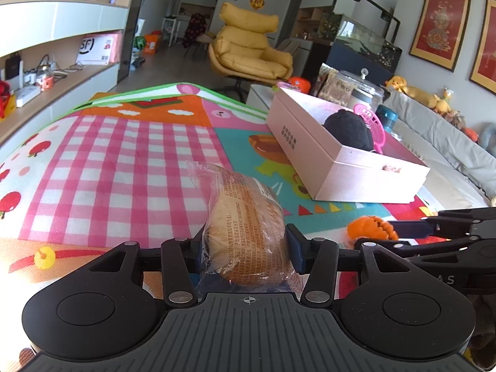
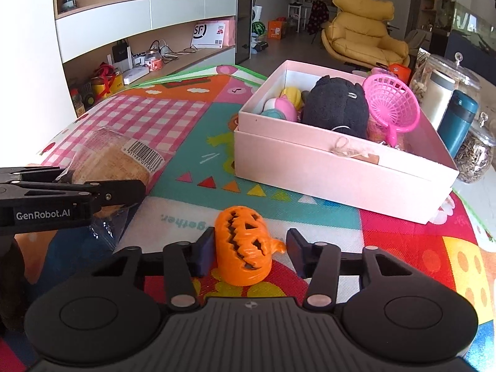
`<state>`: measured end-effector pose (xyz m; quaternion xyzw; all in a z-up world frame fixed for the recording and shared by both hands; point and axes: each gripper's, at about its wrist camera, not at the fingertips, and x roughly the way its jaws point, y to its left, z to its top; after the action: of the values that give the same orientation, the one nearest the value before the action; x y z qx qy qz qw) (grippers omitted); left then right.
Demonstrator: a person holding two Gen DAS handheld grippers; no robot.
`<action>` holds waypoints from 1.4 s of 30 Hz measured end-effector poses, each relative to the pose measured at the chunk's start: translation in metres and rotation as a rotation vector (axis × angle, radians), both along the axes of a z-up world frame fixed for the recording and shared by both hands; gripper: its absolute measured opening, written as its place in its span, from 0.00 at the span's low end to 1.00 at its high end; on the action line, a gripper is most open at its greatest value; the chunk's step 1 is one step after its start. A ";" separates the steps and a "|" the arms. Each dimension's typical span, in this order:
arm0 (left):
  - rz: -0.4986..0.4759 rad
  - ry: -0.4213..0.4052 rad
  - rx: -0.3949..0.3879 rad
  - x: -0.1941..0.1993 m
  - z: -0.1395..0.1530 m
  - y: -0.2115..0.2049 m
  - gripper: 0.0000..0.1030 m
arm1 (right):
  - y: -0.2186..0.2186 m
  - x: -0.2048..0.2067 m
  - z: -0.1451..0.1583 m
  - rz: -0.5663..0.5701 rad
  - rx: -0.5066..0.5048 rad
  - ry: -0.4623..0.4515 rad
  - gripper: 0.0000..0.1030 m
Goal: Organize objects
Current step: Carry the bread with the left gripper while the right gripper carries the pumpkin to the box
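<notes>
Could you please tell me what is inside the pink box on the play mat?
The pink box holds a black plush toy, a pink plastic basket, pastel soft toys and a twine-tied tag. Whatever lies beneath them is covered.

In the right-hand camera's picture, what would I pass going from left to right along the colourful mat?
Wrapped bread held by the left gripper → orange pumpkin toy → pink box of toys → teal bottle.

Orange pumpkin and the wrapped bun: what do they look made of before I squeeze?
Orange pumpkin: looks like rigid plastic, matte, with fine ridged layers, possibly 3D-printed. Wrapped bun: soft baked bread inside thin, glossy, crinkled clear film printed with text; the film creases where the left tongs press it.
</notes>
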<state>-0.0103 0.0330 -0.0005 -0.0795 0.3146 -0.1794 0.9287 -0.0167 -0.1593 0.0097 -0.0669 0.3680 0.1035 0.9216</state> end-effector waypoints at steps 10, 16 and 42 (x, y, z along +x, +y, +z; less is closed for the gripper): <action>0.009 0.008 0.008 0.000 0.002 -0.002 0.51 | -0.029 -0.037 0.028 0.018 0.030 -0.078 0.47; -0.030 -0.061 -0.042 0.016 0.054 -0.012 0.51 | -0.056 -0.049 0.035 -0.012 0.078 -0.132 0.47; -0.143 0.042 -0.069 0.180 0.091 -0.138 0.53 | -0.077 -0.021 0.008 -0.025 0.192 -0.134 0.47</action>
<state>0.1692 -0.1050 0.0910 -0.0926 0.3326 -0.2542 0.9034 -0.0378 -0.2366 0.0174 0.0195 0.2950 0.1219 0.9475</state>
